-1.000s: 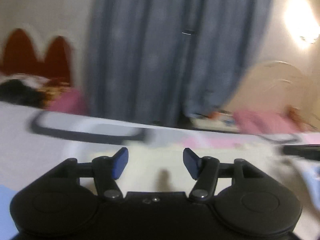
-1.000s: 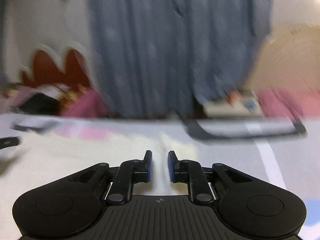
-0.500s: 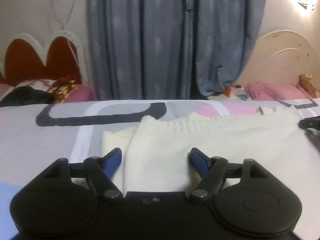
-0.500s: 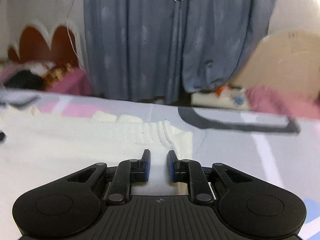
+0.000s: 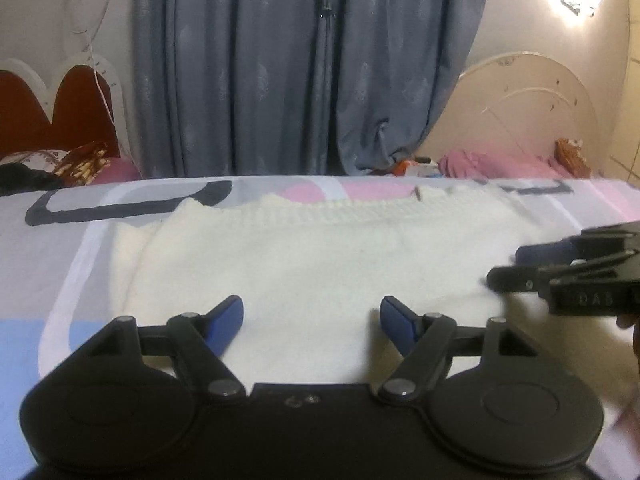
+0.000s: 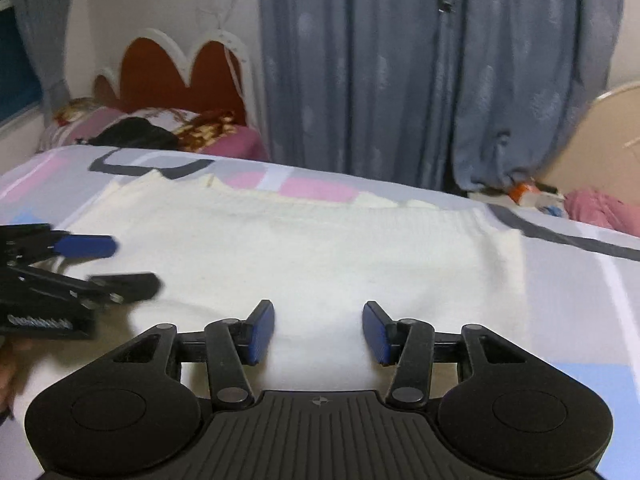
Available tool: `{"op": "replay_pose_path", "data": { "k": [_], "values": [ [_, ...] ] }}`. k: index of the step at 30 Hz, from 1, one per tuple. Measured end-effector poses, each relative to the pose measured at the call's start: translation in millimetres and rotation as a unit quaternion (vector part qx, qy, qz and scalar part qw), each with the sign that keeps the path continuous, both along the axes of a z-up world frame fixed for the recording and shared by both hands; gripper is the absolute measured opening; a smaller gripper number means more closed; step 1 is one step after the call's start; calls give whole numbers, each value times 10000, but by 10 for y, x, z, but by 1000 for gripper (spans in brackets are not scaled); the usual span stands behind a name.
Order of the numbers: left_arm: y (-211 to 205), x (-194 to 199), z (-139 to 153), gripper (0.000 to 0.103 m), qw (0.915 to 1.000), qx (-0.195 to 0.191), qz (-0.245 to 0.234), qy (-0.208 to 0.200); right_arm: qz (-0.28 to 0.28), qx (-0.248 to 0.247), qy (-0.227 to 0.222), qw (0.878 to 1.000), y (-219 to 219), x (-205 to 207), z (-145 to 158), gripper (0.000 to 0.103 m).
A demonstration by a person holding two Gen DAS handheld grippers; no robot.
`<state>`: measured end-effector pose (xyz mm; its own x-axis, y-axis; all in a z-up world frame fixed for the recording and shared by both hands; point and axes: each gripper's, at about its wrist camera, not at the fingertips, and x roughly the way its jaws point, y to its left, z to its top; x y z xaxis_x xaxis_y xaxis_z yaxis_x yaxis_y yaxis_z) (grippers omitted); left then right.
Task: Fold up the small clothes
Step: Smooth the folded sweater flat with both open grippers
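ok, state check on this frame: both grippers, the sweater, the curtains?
left gripper: open, jaws wide, nothing between the pads, over the sweater's near edge
right gripper: open, jaws have just been opening, no cloth pinched
cream knit sweater: lying flat on the bedsheet, ribbed hem on the far side, released
patterned bedsheet: spread flat under the sweater
blue curtains: drawn closed

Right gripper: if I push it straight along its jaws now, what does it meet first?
Probably the cream knitted garment lying flat on the patterned bedsheet. The right gripper points down at it with jaws open and just widened, nothing between them; how close it is stays unclear.
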<state>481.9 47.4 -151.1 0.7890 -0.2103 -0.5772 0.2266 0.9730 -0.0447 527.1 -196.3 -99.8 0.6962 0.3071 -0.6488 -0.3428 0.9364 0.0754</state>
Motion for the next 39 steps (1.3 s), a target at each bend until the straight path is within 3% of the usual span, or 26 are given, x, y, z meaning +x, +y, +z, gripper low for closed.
{"op": "replay_pose_path", "data": {
  "k": [3, 7, 11, 15, 19, 22, 29, 32, 35, 39],
  "values": [
    [-78, -107, -39, 75, 9998, 194, -40, 59, 340, -221, 7, 9992, 95, -247, -5, 48],
    [-40, -308, -62, 74, 9984, 562, 50, 27, 202, -591, 19, 9980, 91, -466, -92, 48],
    [-31, -580, 75, 75, 9997, 185, 59, -138, 223, -179, -195, 9994, 70, -796, 117, 48],
    [-183, -695, -52, 75, 9997, 126, 142, 130, 467, -139, 55, 9988, 348, -1113, -31, 48],
    [-126, -853, -151, 75, 9990, 246, 323, 196, 189, -356, -51, 9992, 380, -1369, -165, 48],
    [69, -957, -170, 76, 9978, 230, 569, 237, -143, -362, -79, 9992, 137, -1521, -151, 48],
    [287, -1081, -118, 74, 9955, 80, 889, 326, -1064, -398, 117, 9935, -442, -1689, -118, 48],
    [126, -1138, -15, 75, 9974, 34, 712, 122, -1036, -275, -20, 9942, -390, -1732, 29, 46],
    [-45, -1056, -71, 75, 9979, -24, 582, 275, -788, -76, -226, 9966, -200, -1763, 134, 44],
    [-155, -978, -201, 76, 9966, 278, 674, 376, -713, -335, 161, 9968, 31, -1634, -86, 44]
  ]
}}
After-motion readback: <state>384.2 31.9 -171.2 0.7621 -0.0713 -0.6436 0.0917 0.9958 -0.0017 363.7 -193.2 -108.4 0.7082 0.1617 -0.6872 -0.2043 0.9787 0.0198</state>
